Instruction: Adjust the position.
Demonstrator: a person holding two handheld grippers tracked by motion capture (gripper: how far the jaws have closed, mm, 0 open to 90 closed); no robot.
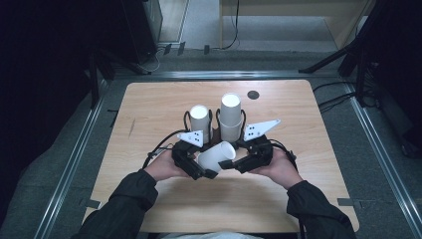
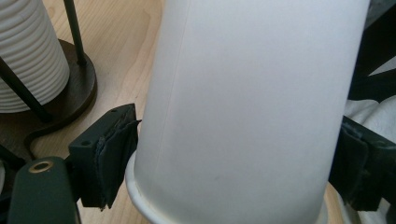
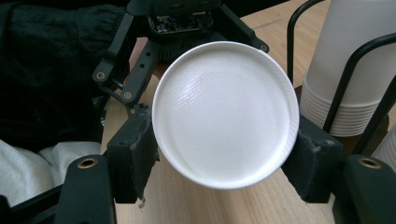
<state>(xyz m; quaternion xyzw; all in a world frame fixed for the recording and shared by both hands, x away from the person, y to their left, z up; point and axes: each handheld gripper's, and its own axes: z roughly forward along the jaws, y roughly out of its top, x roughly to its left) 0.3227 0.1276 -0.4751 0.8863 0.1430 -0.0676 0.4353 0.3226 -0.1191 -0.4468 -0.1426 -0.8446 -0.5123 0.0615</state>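
A white paper cup (image 1: 217, 155) lies tilted above the table's near middle, held between both grippers. My left gripper (image 1: 198, 168) is shut on it near the rim; in the left gripper view the cup's wall (image 2: 247, 102) stands between both pads (image 2: 116, 154), which touch it. My right gripper (image 1: 238, 162) is shut on the cup's base end. In the right gripper view the round bottom (image 3: 224, 112) faces the camera, its pads (image 3: 135, 154) press each side, and the left gripper (image 3: 180, 23) shows behind it.
Two stacks of white cups stand in black wire holders just beyond the grippers: a shorter one (image 1: 200, 119) on the left and a taller one (image 1: 231, 117) on the right. A dark round spot (image 1: 253, 94) marks the wooden table (image 1: 149, 104). A dark floor surrounds the table.
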